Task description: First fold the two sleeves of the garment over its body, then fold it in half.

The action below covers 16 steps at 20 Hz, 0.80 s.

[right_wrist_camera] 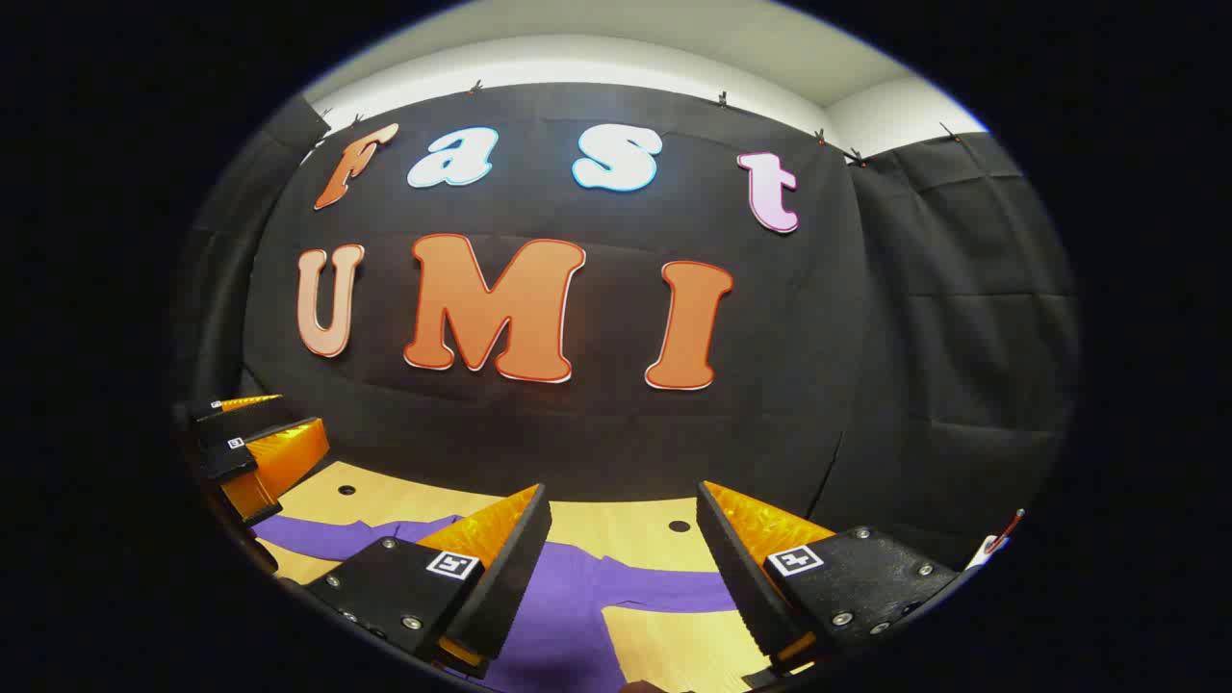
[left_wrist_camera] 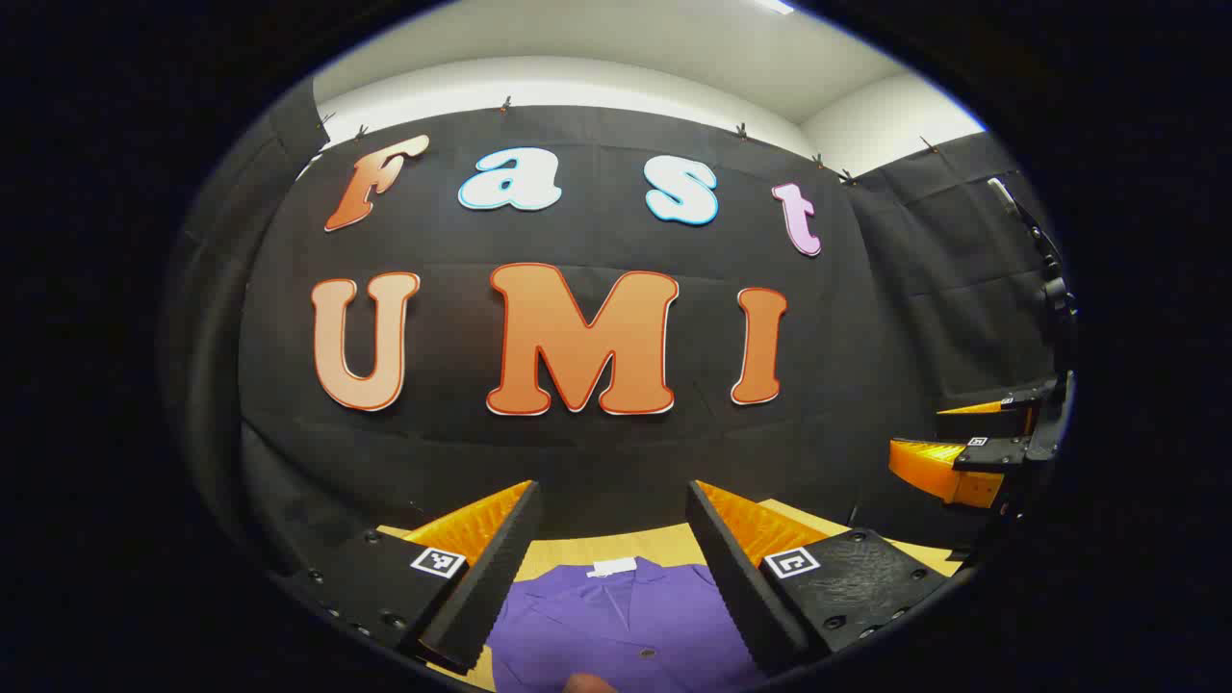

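A purple garment (left_wrist_camera: 626, 621) lies flat on a light wooden table (left_wrist_camera: 616, 549), its collar and white neck label toward the wall. My left gripper (left_wrist_camera: 613, 500) hangs open above the collar, holding nothing. In the right gripper view one purple sleeve (right_wrist_camera: 664, 587) stretches out sideways across the table (right_wrist_camera: 635, 525), and my right gripper (right_wrist_camera: 624, 500) is open above it with nothing between its fingers. The right gripper (left_wrist_camera: 972, 443) also appears at the right edge of the left gripper view. The left gripper (right_wrist_camera: 255, 443) shows at the left edge of the right gripper view, above the other sleeve (right_wrist_camera: 318, 534).
The black cloth wall stands close behind the table's far edge. Small round holes (right_wrist_camera: 680, 526) dot the tabletop. A fingertip (left_wrist_camera: 587, 683) pokes in at the bottom of the left gripper view.
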Available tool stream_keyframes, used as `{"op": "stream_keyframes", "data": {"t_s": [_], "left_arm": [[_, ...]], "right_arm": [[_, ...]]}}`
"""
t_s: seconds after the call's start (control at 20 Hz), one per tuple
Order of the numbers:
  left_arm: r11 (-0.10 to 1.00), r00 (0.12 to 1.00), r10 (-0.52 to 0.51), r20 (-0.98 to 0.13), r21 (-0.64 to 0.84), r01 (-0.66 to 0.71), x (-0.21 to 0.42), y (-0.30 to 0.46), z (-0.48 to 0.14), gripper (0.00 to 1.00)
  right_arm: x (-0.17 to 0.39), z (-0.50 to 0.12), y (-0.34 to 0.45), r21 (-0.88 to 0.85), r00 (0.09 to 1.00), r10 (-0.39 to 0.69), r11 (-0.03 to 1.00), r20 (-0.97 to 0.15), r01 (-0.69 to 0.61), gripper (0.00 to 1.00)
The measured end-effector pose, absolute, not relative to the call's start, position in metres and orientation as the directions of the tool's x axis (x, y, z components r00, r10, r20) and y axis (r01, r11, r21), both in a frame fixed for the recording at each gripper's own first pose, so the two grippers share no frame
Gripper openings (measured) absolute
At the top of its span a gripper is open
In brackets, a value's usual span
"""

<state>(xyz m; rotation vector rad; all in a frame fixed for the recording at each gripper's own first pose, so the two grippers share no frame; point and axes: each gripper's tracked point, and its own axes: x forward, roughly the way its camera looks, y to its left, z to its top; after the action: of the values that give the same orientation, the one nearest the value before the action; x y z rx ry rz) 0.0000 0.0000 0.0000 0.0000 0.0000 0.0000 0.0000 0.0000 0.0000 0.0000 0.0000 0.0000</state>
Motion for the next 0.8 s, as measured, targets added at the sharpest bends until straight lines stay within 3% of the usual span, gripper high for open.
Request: {"op": "stream_keyframes", "data": {"t_s": [0.15,0.4,0.8], "left_arm": [[1.0,1.0,-0.017,0.012,0.008,0.017,0.001,-0.007,0.003,0.96],[0.999,0.998,0.041,0.041,0.007,-0.041,-0.002,-0.007,0.015,0.95],[0.99,0.988,0.14,0.058,0.019,-0.141,-0.009,-0.006,0.023,0.95]], "right_arm": [[0.0,-0.003,-0.012,0.004,0.999,-0.028,1.0,-0.017,0.028,0.93],[0.011,0.0,-0.03,-0.002,0.999,-0.037,0.999,0.0,0.037,0.93],[0.033,0.005,-0.025,-0.024,0.998,0.053,0.998,0.028,-0.053,0.93]]}}
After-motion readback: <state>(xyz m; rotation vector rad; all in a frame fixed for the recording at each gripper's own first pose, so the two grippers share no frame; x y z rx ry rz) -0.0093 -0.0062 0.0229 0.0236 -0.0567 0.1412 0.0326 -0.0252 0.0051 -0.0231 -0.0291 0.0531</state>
